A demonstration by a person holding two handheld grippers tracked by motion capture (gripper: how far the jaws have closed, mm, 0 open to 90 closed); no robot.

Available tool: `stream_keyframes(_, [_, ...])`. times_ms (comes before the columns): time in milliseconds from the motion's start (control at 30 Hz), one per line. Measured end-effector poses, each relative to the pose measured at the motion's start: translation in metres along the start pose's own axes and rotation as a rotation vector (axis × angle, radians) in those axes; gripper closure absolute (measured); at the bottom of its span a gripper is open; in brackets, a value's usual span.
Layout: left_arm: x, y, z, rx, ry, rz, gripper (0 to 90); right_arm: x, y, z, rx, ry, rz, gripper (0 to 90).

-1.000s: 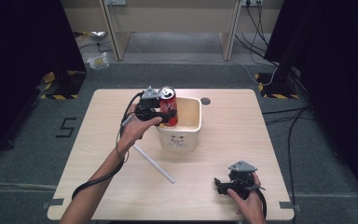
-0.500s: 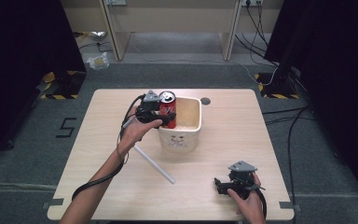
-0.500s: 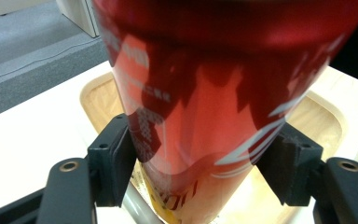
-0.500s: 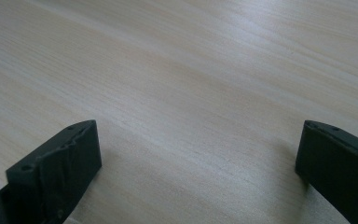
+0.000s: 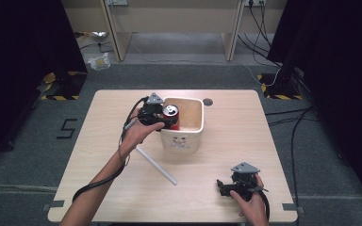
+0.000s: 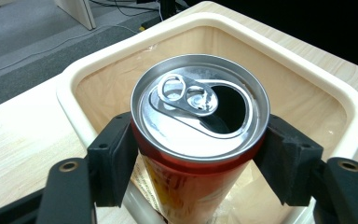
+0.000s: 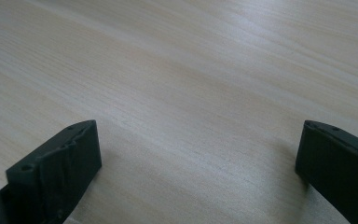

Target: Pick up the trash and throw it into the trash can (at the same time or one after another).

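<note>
1. The left tool (image 6: 200, 163) is clenched on an opened red drink can (image 6: 200, 135), pads against both sides just under the rim, holding it upright over the near-left corner of the cream square tub (image 6: 354, 112) on the worktop (image 5: 245, 141).
2. Judged risk: the can's mouth is open, so a tilt could spill any leftover liquid into the tub or onto the wood.
3. Judged risk: the grip sits high on a smooth wall; a loosened squeeze could let the can slide and knock the tub rim.
4. The right tool (image 7: 196, 154) is released, jaws wide apart with bare wood between them.
5. The high view adds a white tube (image 5: 156, 165) lying beside the tub; the left gripper view alone reveals the pull tab and a crumpled wrapper (image 6: 242, 186) in the tub.
</note>
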State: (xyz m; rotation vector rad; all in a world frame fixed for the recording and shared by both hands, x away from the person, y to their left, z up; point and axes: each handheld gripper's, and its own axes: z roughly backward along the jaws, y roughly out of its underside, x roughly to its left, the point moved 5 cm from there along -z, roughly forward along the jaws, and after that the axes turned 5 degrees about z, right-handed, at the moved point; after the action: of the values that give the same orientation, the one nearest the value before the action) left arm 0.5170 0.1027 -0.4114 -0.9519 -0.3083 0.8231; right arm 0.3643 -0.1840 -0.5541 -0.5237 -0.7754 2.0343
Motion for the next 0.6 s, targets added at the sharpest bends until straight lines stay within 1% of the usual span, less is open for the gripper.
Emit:
stream_keyframes(267, [0.001, -0.002, 0.003, -0.013, 0.003, 0.013, 31.9, 0.0, 0.0, 0.0, 0.0, 0.0, -0.001, 0.3])
stream_keyframes(433, [0.001, -0.004, 0.008, -0.034, 0.013, 0.019, 28.8, 0.0, 0.0, 0.0, 0.0, -0.002, -0.003, 0.3])
stream_keyframes(500, [0.0, -0.007, 0.014, -0.045, 0.024, 0.033, 27.5, 0.0, 0.0, 0.0, 0.0, -0.002, -0.003, 0.3])
stream_keyframes(600, [-0.001, -0.01, 0.02, -0.056, 0.027, 0.037, 26.4, 0.0, 0.0, 0.0, -0.001, -0.001, -0.003, 0.3])
